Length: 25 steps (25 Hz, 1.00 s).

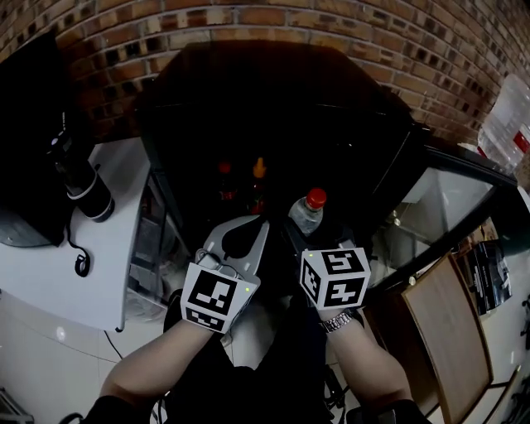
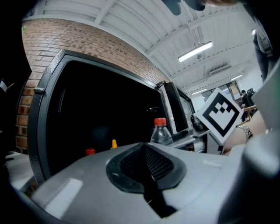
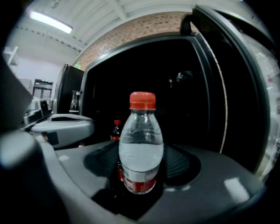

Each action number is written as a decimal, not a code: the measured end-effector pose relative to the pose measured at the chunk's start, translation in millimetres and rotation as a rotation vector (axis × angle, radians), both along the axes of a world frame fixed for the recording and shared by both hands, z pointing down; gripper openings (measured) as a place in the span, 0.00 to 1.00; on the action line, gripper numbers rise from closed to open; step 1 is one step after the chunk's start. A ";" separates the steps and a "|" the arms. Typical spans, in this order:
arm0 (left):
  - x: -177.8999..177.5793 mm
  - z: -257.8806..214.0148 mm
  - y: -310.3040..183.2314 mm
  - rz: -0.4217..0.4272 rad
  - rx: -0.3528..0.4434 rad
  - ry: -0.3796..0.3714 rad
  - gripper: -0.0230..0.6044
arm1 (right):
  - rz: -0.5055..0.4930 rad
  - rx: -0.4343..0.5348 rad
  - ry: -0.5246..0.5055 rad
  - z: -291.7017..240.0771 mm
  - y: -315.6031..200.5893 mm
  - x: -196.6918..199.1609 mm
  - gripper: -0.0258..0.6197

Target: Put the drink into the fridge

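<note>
Right gripper point(image 3: 141, 171) pinches a clear plastic water bottle with a red cap and red label band point(image 3: 141, 144), upright, low on its body between wide-set pads. Straight ahead is the dark, open black fridge point(image 2: 43, 131), with a small red-capped dark bottle point(image 3: 116, 127) deeper inside. To its left, the left gripper point(image 2: 144, 164) is pressed together, empty. The bottle looks mostly full, so it probably has some weight. Its walls look thin and slick, so the firmer labelled band is the place to grip. The label print is unreadable.

Clear glossy plastic bottle point(image 3: 141, 146) — rough brick wall point(image 1: 248, 18)
</note>
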State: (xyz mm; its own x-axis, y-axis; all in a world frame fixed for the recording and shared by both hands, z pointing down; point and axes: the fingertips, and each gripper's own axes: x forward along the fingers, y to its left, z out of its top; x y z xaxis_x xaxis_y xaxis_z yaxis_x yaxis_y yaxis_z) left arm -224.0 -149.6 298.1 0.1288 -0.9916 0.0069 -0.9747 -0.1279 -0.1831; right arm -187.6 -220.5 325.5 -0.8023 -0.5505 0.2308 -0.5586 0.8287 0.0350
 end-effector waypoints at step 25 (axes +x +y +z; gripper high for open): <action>-55.9 17.1 -46.4 -0.014 -0.033 0.017 0.04 | 0.049 -0.029 0.089 36.0 -92.2 -64.0 0.51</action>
State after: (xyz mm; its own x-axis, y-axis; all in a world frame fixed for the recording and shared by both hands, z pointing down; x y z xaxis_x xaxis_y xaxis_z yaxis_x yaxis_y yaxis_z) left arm -279.9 -196.0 315.2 0.1152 -0.9926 0.0380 -0.9795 -0.1198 -0.1622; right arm -251.6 -312.6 361.6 -0.7501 -0.5806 0.3166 -0.5942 0.8019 0.0628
